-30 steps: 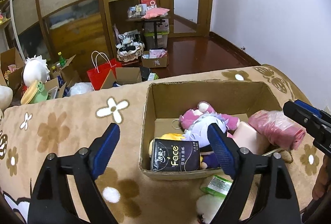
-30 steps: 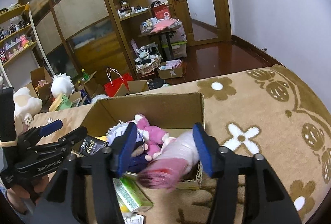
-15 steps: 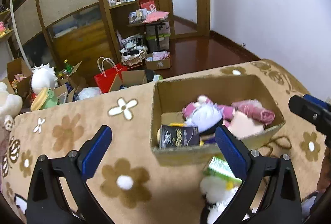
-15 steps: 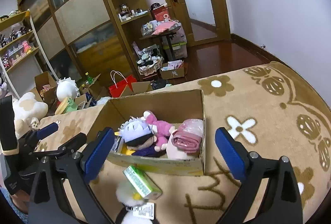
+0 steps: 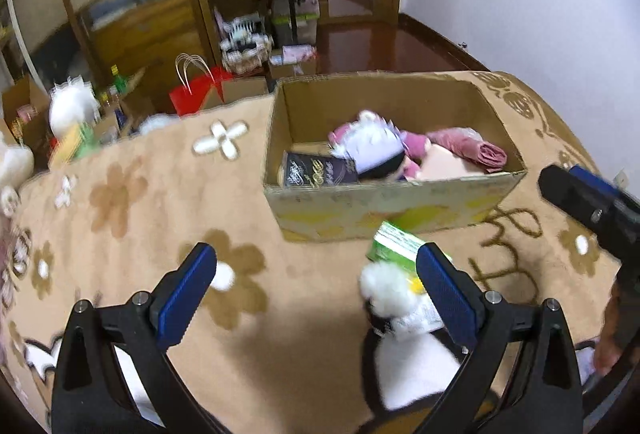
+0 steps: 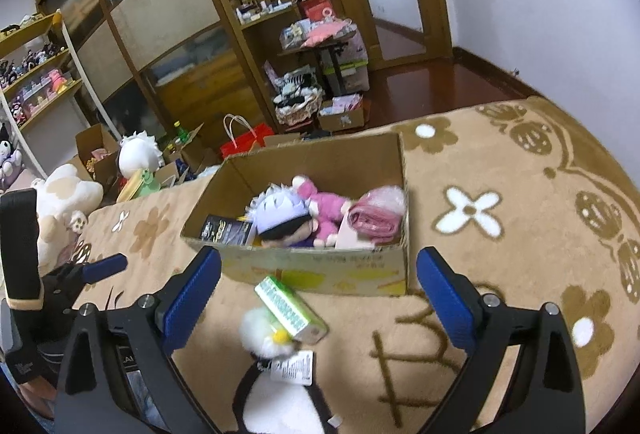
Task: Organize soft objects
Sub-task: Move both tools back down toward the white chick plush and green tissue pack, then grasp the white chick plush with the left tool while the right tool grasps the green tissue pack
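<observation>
The right gripper (image 6: 318,296) gapes wide and empty, straight over the white-and-black plush (image 6: 276,386) lying lengthwise toward the cardboard box (image 6: 320,274), head against the green pack (image 6: 290,310) before the box front. The left gripper (image 5: 316,292), equally wide and empty, has the plush at its right finger. Only the right view shows the plush's tag.

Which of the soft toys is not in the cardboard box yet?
The black-and-white plush with the paper tag lies on the blanket in front of the cardboard box; the white-haired doll and pink plush are inside.
</observation>
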